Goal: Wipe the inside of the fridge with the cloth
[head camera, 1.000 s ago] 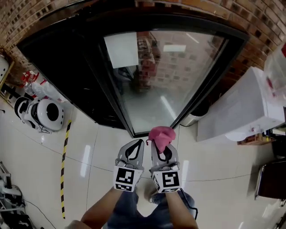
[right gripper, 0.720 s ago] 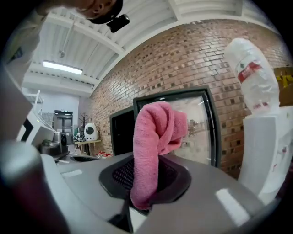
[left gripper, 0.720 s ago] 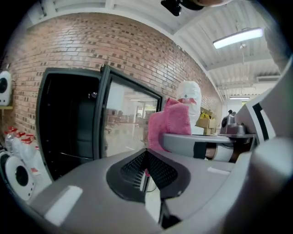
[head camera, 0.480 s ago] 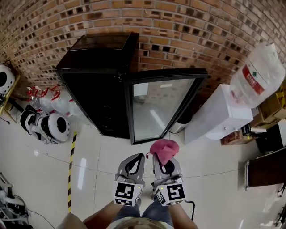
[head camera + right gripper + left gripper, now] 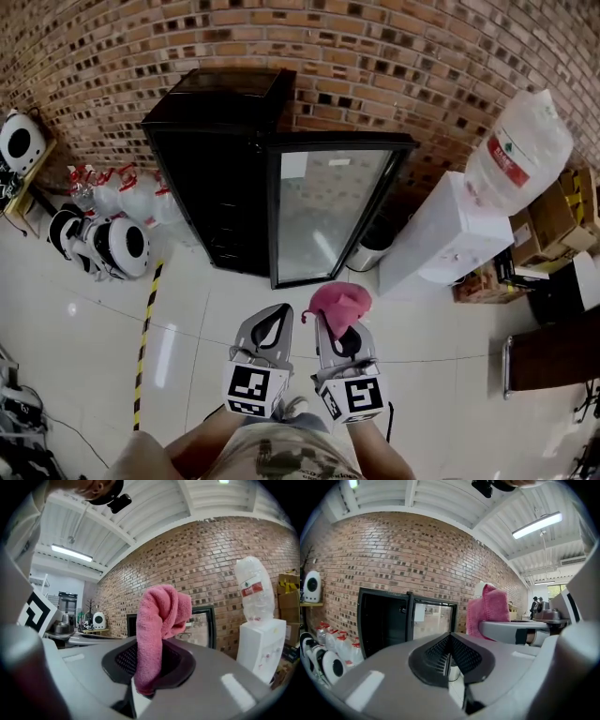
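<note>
Right gripper [image 5: 342,328] clamped on cloth [image 5: 339,302], left gripper [image 5: 278,316] closed; glossy tile floor [image 5: 450,375], brick wall [image 5: 375,56].

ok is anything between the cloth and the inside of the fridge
Nothing visible blocks it. The right tool holds the pink cloth, and only bare floor lies before the fridge. Its glass door stands open straight ahead of the cloth; the dark interior is left of that door.

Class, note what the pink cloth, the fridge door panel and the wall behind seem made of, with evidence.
The pink cloth looks like matte terry or microfibre: fuzzy nap, limp folds. The fridge door panel seems glossy glass: it reflects lights. The wall is rough brick with mortar joints.
</note>
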A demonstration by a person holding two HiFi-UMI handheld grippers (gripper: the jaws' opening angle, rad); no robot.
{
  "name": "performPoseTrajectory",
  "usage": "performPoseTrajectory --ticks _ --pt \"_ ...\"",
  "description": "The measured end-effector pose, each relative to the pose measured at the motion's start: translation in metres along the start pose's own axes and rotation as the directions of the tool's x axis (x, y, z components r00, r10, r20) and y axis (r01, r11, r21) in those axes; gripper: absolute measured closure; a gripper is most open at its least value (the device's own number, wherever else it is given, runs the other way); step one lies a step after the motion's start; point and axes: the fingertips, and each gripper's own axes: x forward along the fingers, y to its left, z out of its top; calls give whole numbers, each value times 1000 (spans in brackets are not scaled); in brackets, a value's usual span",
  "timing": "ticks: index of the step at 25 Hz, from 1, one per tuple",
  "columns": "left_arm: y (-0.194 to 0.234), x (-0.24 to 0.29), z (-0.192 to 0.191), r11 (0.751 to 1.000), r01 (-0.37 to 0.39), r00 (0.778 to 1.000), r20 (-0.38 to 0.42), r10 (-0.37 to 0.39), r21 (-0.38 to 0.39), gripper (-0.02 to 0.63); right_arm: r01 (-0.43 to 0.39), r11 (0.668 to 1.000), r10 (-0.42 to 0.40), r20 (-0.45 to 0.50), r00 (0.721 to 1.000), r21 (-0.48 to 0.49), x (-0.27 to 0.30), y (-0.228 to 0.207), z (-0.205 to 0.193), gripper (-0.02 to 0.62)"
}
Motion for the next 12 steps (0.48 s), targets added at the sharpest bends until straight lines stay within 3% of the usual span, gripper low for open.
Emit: performPoseTrajectory --ticks 12 --pt "-64 -36 7 998 -16 1000 22 15 61 591 -76 997 75 30 997 15 -55 10 7 540"
